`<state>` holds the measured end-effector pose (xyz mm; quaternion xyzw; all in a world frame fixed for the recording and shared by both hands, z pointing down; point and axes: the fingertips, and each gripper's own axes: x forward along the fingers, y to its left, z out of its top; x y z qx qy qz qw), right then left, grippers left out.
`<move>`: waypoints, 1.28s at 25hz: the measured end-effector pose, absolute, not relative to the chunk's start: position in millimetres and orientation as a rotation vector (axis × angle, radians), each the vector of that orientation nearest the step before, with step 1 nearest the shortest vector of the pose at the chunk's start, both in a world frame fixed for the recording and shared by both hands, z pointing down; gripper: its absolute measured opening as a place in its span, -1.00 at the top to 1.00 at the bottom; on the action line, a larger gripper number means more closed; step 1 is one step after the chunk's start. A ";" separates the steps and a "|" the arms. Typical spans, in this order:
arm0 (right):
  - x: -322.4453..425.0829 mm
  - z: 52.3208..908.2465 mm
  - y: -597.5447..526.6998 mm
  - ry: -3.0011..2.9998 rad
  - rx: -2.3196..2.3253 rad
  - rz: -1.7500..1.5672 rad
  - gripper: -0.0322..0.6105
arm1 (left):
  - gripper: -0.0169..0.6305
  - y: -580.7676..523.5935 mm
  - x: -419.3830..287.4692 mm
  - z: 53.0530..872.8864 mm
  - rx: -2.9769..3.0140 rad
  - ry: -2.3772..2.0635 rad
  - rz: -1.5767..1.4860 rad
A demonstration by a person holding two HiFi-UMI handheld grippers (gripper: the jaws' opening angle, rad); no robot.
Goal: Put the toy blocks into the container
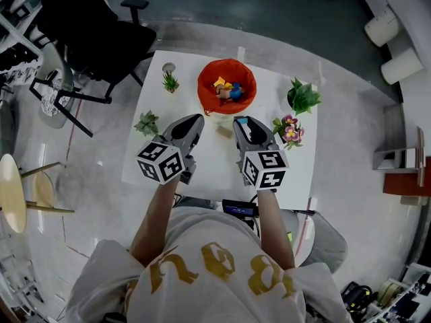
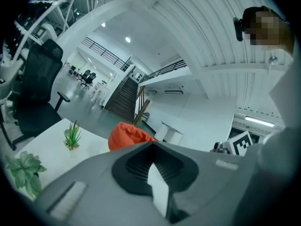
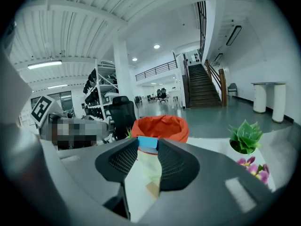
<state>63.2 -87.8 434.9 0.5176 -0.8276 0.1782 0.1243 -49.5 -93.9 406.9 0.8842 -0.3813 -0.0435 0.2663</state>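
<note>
White table [image 1: 214, 170] on a grey polished floor, open hall behind it. Going near to far in the head view.

Both grippers are over the near half of the table, pointing at 12 o'clock. The left gripper [image 1: 194, 121] is empty: in its own view the pad tips meet, with only a sliver of table showing behind them. The right gripper [image 1: 242, 122] is clamped on a blue block [image 3: 147, 143], pinched at the very tips. The jaws stand fairly wide because the block is wide.

A tan block [image 1: 223, 132] lies loose on the table between the two grippers, at about 9 o'clock off the right tips. It's apart from both. The right gripper view shows it below and behind the blue one.

Further out, the orange container [image 1: 207, 73] sits at 12 o'clock near the far table edge, with several blocks [image 1: 227, 89] already inside. There are potted flowers [image 1: 289, 129] at 3 o'clock of the right gripper and a green plant [image 1: 303, 97] beyond them at 2 o'clock. A small plant [image 1: 147, 122] is at 9 o'clock of the left gripper.

My read is that this is the carry step: blue block held clear of the table, not yet over the container. Next I'd take the right gripper straight ahead to 12 o'clock until the tips clear the near rim, then open over the middle. The rim looks soft, so come in above it rather than pushing into it. The grip is shallow, so no quick wrist turns. The tan block looks like the left gripper's pick after that.
</note>
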 end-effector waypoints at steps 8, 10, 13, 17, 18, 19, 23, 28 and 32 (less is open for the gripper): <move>55.2 414.0 -110.4 -2.452 1.526 0.482 0.39 | 0.95 -112.4 -57.7 399.2 2.384 -1.042 -0.151; 52.9 412.1 -116.4 -2.456 1.530 0.478 0.39 | 0.95 -117.9 -60.5 399.2 2.377 -1.044 -0.158; 52.0 413.8 -125.7 -2.450 1.536 0.480 0.39 | 0.95 -126.2 -62.7 400.6 2.367 -1.046 -0.162; 52.2 415.9 -138.2 -2.435 1.541 0.470 0.39 | 0.95 -135.6 -64.1 403.8 2.357 -1.046 -0.161; 52.4 416.3 -141.4 -2.429 1.542 0.462 0.39 | 0.95 -137.6 -64.3 405.0 2.354 -1.046 -0.160; 52.7 417.1 -144.5 -2.424 1.540 0.454 0.39 | 0.95 -139.4 -64.3 406.6 2.350 -1.046 -0.157; 54.7 423.6 -152.8 -2.413 1.533 0.461 0.39 | 0.95 -146.0 -62.5 413.0 2.338 -1.044 -0.155; 55.3 433.4 -155.8 -2.397 1.528 0.476 0.38 | 0.95 -149.5 -61.5 417.6 2.330 -1.045 -0.145; 53.1 438.7 -156.4 -2.395 1.522 0.493 0.35 | 0.95 -149.9 -60.8 419.2 2.331 -1.042 -0.143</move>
